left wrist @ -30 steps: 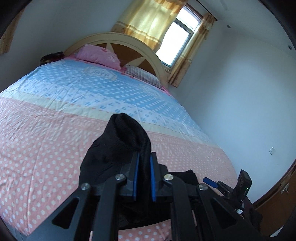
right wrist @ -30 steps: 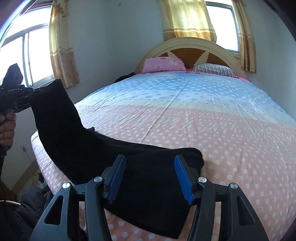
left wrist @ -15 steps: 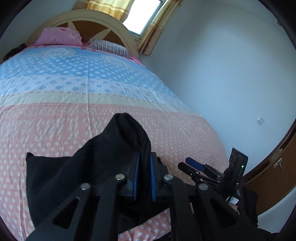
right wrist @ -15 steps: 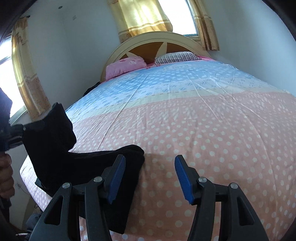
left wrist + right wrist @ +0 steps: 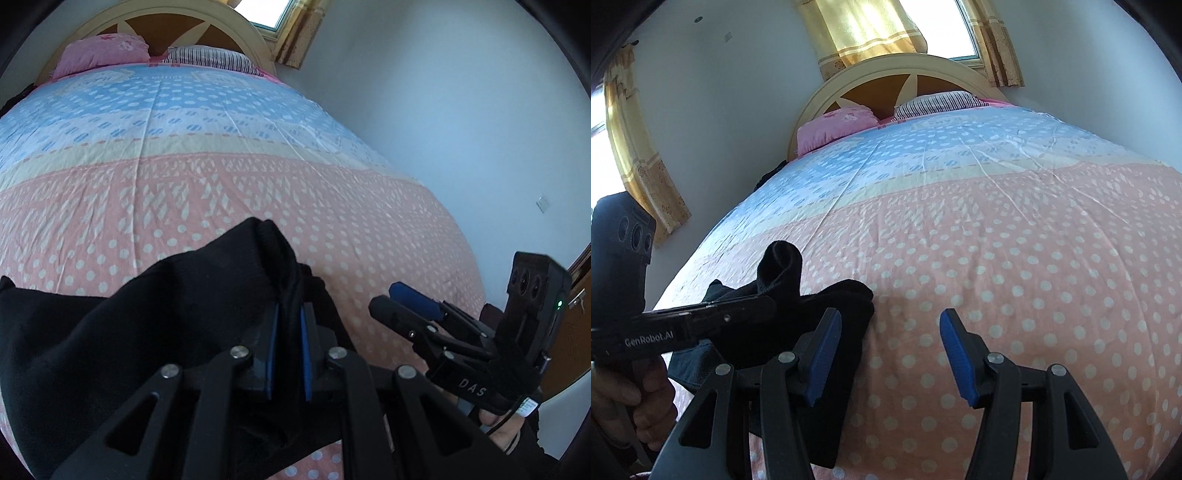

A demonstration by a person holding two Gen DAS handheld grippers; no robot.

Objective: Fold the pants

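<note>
Readable markings: "GenRobot.AI" is printed on the side of the left gripper [image 5: 753, 310], and "DAS" on the body of the right gripper [image 5: 406, 306].

The left gripper's blue pads are pressed together on a ribbed edge of the black pants [image 5: 129, 332], pinching the cloth, which stands up in a hump above them. The right gripper's fingers are spread with nothing between them, over bare dotted bedspread [image 5: 1015, 266] just beside the pants. The pants lie on the near pink part of the bed, bunched toward its left edge.

Compared with one second ago, the lifted pant leg has been carried across and lowered onto the garment. The right gripper's spread is unchanged.
</note>
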